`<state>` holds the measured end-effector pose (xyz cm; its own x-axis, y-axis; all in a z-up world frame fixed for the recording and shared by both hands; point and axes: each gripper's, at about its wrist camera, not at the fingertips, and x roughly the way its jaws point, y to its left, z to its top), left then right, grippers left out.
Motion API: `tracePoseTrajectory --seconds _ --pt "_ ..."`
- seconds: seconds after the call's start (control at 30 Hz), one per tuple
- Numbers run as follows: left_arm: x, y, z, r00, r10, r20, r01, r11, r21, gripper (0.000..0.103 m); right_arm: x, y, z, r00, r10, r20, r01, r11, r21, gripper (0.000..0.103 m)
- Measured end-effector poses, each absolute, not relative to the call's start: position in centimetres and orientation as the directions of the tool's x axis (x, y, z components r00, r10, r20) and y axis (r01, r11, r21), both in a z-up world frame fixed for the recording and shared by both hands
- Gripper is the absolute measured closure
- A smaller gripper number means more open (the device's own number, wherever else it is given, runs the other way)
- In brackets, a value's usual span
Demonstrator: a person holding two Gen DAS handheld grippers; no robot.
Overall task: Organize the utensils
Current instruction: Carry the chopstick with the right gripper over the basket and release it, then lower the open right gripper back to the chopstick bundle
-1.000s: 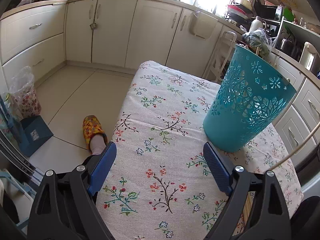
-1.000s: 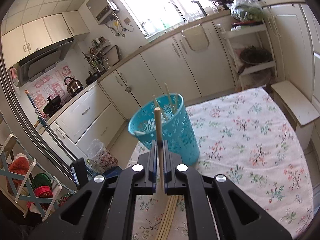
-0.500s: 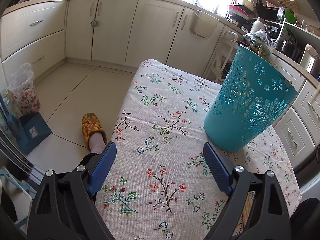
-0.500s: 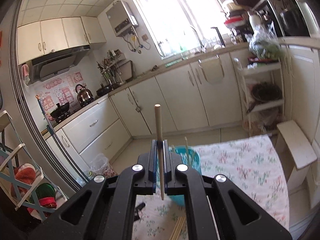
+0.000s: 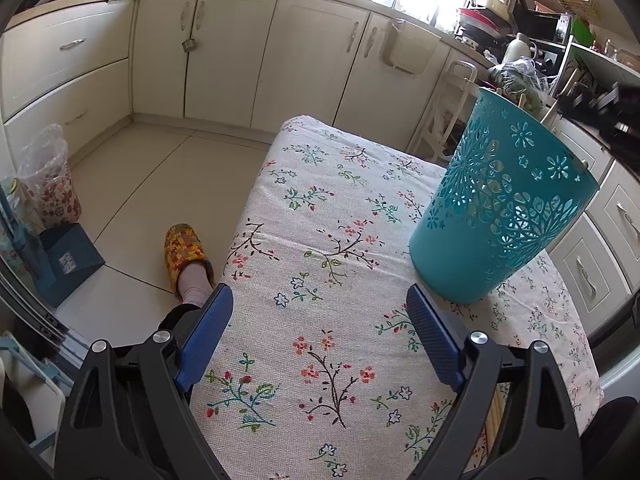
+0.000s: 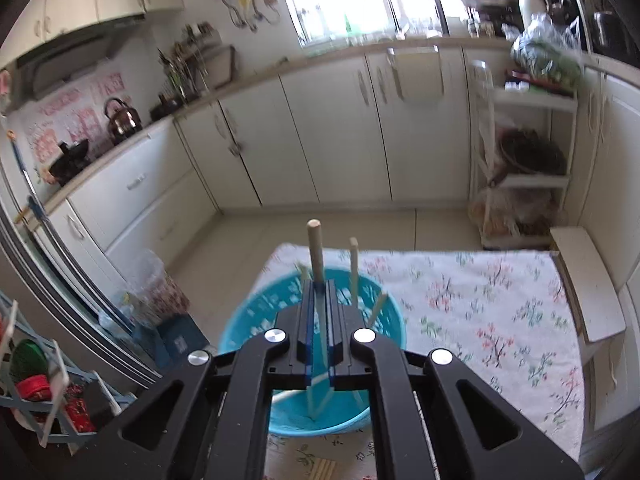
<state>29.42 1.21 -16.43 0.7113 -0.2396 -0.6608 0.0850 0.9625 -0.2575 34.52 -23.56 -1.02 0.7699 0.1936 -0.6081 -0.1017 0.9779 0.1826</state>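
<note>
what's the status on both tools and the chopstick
Right tool shut on a wooden chopstick, above the teal basket. Left tool open, empty, over the floral tablecloth. Nothing blocking the basket's mouth.

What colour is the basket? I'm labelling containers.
Teal basket with flower cut-outs; left wrist view shows it best.

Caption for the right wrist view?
Right gripper clamps a chopstick above the teal basket.

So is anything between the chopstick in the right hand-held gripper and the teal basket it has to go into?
Nothing visible blocks it. The right hand-held gripper is shut on the chopstick directly above the open mouth of the teal basket. A few chopsticks already stand inside, leaning toward the far rim, with open space left.
</note>
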Motion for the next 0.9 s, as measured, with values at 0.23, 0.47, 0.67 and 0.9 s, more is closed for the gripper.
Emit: tracePoseTrajectory --seconds 0.23,0.47,0.67,0.9 --pt "29.4 0.9 -16.4 0.709 -0.229 -0.667 0.084 0.967 -0.242 0.018 31.2 -24.6 -0.4 0.833 0.169 -0.526 -0.058 0.974 0.22 0.076" --pt "29.4 0.8 -16.3 0.714 -0.212 -0.667 0.077 0.971 -0.226 0.018 23.3 -25.8 -2.9 0.861 0.116 -0.494 -0.006 0.976 0.217 0.065" --pt "29.2 0.7 -16.2 0.719 -0.194 -0.668 0.071 0.976 -0.206 0.018 20.2 -26.9 -11.6 0.753 0.087 -0.653 0.095 0.967 0.238 0.065" --pt "27.3 -0.2 -15.1 0.747 -0.185 -0.639 0.095 0.98 -0.173 0.015 20.0 -25.1 -11.6 0.742 0.123 -0.659 0.035 0.975 0.22 0.066"
